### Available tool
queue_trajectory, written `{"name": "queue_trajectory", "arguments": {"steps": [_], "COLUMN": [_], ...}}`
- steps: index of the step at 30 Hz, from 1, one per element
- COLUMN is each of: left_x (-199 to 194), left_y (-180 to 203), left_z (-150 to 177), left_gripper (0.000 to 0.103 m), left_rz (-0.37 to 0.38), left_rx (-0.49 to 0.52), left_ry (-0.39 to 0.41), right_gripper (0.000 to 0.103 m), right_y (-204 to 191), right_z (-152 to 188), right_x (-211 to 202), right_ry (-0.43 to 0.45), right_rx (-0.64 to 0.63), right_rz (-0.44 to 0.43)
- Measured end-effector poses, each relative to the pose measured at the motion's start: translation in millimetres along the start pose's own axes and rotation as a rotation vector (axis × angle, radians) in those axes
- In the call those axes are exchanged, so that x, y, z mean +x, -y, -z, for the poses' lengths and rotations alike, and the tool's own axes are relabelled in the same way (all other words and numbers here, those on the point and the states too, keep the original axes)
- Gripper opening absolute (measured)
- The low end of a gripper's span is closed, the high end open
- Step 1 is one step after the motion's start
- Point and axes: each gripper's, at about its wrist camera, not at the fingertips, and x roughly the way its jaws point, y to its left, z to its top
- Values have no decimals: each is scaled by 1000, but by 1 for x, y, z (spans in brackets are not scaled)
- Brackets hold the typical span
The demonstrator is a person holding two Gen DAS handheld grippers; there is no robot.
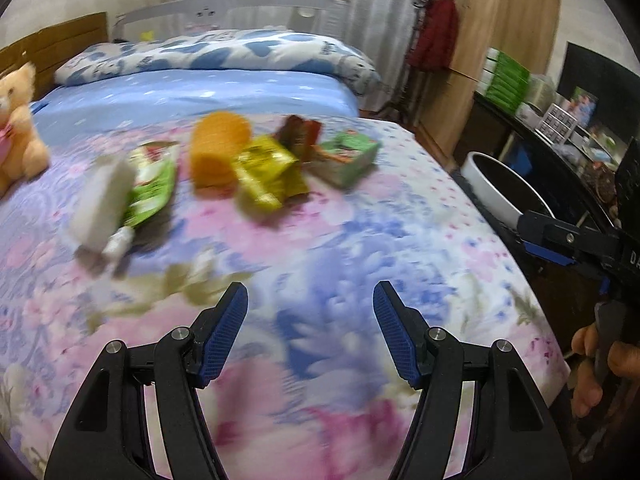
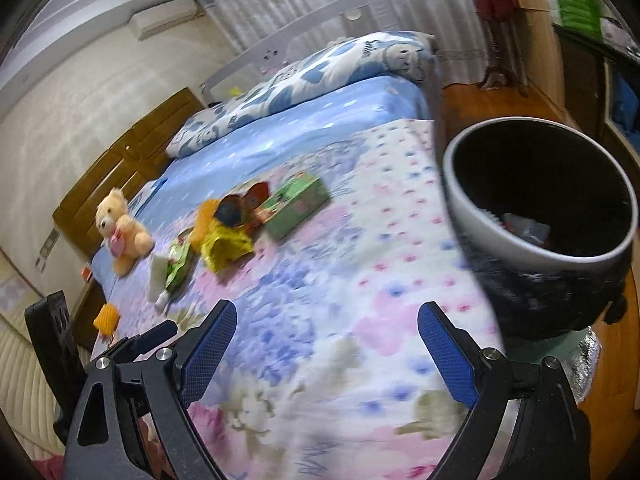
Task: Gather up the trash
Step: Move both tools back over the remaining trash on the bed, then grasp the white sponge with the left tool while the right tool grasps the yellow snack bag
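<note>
Left gripper (image 1: 310, 330) fingers parted and empty, right gripper (image 2: 327, 354) fingers spread wider, empty.

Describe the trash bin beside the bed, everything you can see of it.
The bin is a round open can with a thick white rim and a dark body, with no lid. Inside is black, with some pale and red scraps near the bottom. It stands upright off the edge of the bed, over the wooden floor; whether it touches the bed cannot be told. Its base is hidden. No gripper touches it.
</note>
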Motion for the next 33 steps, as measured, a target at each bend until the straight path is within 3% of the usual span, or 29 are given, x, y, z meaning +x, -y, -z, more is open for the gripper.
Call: {"name": "queue_trajectory", "arguments": {"steps": [22,33], "left_x": [-31,-28], "left_y": [-112,-137], "left_z": [15,3], "left_gripper": [67,67], "left_rz": [-159,-173], "left_rx": [-170,-190], "left_ry": [53,59], "right_gripper": [93,93], "right_y": [-87,-111], "right_z": [17,12], "right_x": [62,87], "right_ry": [-61,-67], "right_rx": [-175,-218], "right_rz": [-59,-80]}}
